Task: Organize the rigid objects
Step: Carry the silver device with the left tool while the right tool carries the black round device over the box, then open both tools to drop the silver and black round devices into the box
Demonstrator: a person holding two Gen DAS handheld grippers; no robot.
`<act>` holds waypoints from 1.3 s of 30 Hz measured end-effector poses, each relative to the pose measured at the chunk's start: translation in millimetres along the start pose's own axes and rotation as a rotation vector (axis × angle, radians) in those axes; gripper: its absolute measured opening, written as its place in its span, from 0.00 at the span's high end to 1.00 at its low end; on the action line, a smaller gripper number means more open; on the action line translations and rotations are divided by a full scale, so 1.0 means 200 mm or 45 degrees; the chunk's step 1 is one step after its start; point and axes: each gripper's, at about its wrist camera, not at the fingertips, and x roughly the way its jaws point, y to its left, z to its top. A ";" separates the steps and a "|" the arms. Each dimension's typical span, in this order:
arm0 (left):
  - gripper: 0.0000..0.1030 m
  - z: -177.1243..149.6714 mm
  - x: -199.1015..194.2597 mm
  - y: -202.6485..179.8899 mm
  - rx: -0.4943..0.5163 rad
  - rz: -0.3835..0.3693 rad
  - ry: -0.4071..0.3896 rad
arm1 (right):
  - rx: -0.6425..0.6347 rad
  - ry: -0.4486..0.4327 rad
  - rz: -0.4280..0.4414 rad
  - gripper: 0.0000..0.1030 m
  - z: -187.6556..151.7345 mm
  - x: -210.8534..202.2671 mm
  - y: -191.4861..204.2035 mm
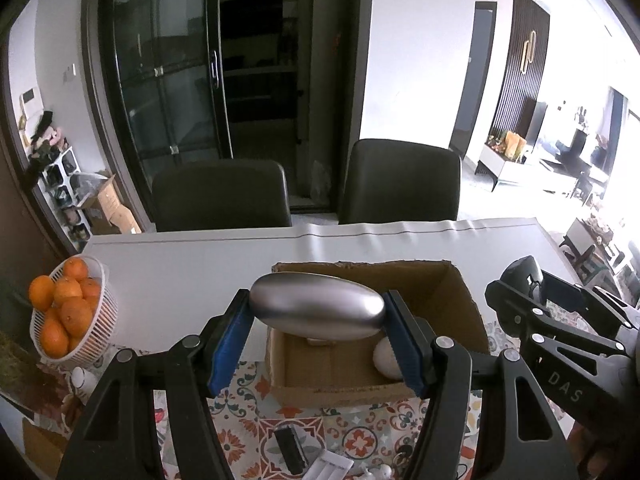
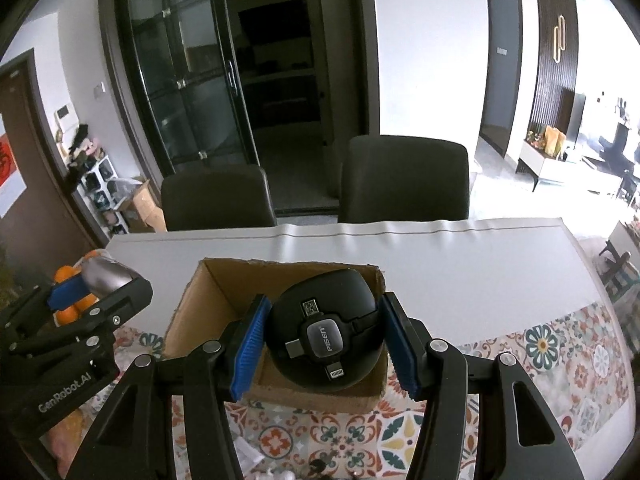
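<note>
My left gripper (image 1: 318, 344) is shut on a silver oval metal piece (image 1: 318, 307), held above the open cardboard box (image 1: 460, 300). A white egg-shaped thing (image 1: 386, 356) lies in the box's near right corner. My right gripper (image 2: 324, 346) is shut on a round black PISEN cable case (image 2: 326, 338), held over the same box (image 2: 208, 300). The left gripper with the silver piece (image 2: 106, 278) shows at the left of the right wrist view. The right gripper's body (image 1: 560, 328) shows at the right of the left wrist view.
A white basket of oranges (image 1: 66, 312) stands at the table's left. A small black object (image 1: 290, 450) and a white item (image 1: 332, 466) lie on the patterned cloth (image 2: 560, 344) near me. Two dark chairs (image 1: 402, 182) stand behind the white table (image 1: 192, 264).
</note>
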 end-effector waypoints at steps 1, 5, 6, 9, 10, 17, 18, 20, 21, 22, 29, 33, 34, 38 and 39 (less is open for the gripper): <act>0.37 0.01 0.03 0.00 0.000 -0.002 0.017 | -0.002 0.010 -0.003 0.45 0.01 0.02 0.00; 0.37 0.03 0.11 0.00 0.009 0.001 0.065 | -0.008 0.060 -0.004 0.45 0.04 0.11 -0.02; 0.37 0.03 0.13 0.00 0.007 0.005 0.078 | -0.008 0.072 -0.006 0.45 0.04 0.13 -0.02; 0.37 0.03 0.20 0.01 -0.005 -0.011 0.121 | -0.005 0.107 -0.010 0.45 0.04 0.19 -0.02; 0.37 0.03 0.22 0.01 -0.006 -0.011 0.139 | -0.004 0.118 -0.008 0.45 0.04 0.21 -0.02; 0.37 0.01 0.35 -0.01 0.017 0.000 0.216 | 0.018 0.217 0.000 0.45 -0.01 0.36 -0.06; 0.37 0.01 0.37 -0.01 0.018 0.000 0.228 | 0.020 0.232 0.000 0.45 -0.02 0.38 -0.07; 0.37 0.00 0.40 -0.01 0.014 -0.006 0.256 | 0.018 0.268 0.004 0.45 -0.03 0.42 -0.07; 0.37 0.00 0.42 -0.01 0.015 -0.010 0.267 | 0.017 0.287 0.008 0.45 -0.04 0.45 -0.07; 0.37 -0.01 0.43 -0.01 0.015 -0.012 0.276 | 0.015 0.300 0.013 0.45 -0.04 0.46 -0.08; 0.37 -0.04 0.51 -0.02 0.022 -0.011 0.336 | -0.002 0.376 0.005 0.45 -0.08 0.54 -0.09; 0.37 -0.06 0.53 -0.03 0.016 -0.017 0.360 | 0.003 0.394 0.013 0.45 -0.10 0.56 -0.11; 0.37 -0.06 0.54 -0.03 0.015 -0.012 0.365 | 0.005 0.400 0.018 0.45 -0.10 0.56 -0.11; 0.37 -0.06 0.55 -0.04 0.012 -0.002 0.388 | -0.014 0.407 0.014 0.45 -0.10 0.56 -0.11; 0.36 -0.06 0.54 -0.04 0.014 0.002 0.382 | -0.018 0.398 0.012 0.45 -0.09 0.56 -0.11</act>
